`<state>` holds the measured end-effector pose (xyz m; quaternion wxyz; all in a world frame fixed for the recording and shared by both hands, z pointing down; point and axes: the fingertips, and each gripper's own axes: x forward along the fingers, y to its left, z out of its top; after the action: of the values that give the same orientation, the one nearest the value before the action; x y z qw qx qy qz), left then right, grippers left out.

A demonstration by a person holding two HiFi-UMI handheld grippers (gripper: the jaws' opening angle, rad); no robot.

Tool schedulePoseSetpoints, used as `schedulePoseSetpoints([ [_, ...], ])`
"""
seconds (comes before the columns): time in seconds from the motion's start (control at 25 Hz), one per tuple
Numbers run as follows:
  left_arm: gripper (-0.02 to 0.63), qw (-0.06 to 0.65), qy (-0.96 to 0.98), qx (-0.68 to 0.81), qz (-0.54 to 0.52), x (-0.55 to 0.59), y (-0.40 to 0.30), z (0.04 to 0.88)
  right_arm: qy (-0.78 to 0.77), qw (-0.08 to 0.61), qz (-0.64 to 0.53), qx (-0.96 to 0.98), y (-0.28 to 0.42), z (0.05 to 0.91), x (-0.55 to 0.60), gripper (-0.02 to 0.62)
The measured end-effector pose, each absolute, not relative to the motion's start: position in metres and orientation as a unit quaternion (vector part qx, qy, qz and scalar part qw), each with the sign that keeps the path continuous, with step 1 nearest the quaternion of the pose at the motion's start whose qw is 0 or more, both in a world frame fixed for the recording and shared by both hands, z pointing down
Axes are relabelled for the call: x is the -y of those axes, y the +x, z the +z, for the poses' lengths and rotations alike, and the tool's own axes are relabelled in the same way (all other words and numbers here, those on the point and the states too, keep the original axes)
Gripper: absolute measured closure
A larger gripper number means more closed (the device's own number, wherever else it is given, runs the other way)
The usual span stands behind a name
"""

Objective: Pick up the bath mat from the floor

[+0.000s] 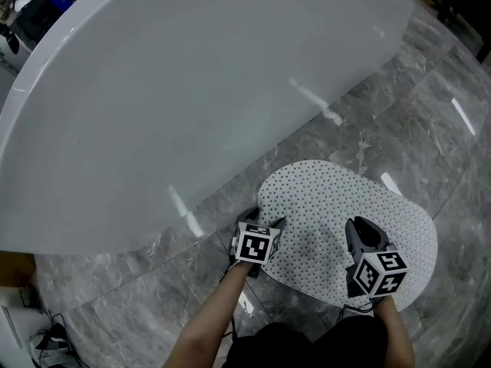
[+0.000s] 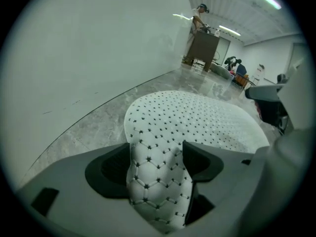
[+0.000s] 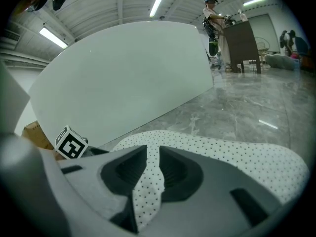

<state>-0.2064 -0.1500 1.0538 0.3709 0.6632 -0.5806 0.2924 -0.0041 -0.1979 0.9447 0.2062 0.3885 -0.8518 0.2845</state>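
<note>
A white oval bath mat with small dark dots lies on the grey marble floor beside the tub. My left gripper is at the mat's near left edge, pointing steeply down. In the left gripper view its jaws stand wide, and a raised, quilted flap of the mat sits between them; the left gripper is open. My right gripper is over the mat's near right part. In the right gripper view a thin fold of the mat is pinched between the jaws of the right gripper.
A large white bathtub fills the upper left, its wall close to the mat's far edge. A cardboard box sits at the left. Far off, a person stands by a wooden cabinet.
</note>
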Motion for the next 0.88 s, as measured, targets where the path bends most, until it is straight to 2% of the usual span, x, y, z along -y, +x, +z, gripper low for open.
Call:
schedulePoseSetpoints([
  [0.08, 0.323, 0.37, 0.671, 0.572, 0.292, 0.15, -0.198, 1.052, 0.391, 0.204, 0.288, 0.85, -0.004, 0.944, 0.197, 0.514],
  [0.16, 0.415, 0.373, 0.674, 0.568, 0.289, 0.151, -0.188, 1.047, 0.397, 0.203, 0.29, 0.847, -0.002, 0.943, 0.198, 0.514],
  [0.36, 0.566, 0.379, 0.675, 0.561, 0.295, 0.153, -0.171, 1.041, 0.419, 0.195, 0.298, 0.835, 0.014, 0.941, 0.205, 0.514],
  [0.88, 0.584, 0.417, 0.747, 0.473, 0.213, 0.167, -0.107, 0.984, 0.54, 0.179, 0.337, 0.75, 0.145, 0.957, 0.186, 0.514],
])
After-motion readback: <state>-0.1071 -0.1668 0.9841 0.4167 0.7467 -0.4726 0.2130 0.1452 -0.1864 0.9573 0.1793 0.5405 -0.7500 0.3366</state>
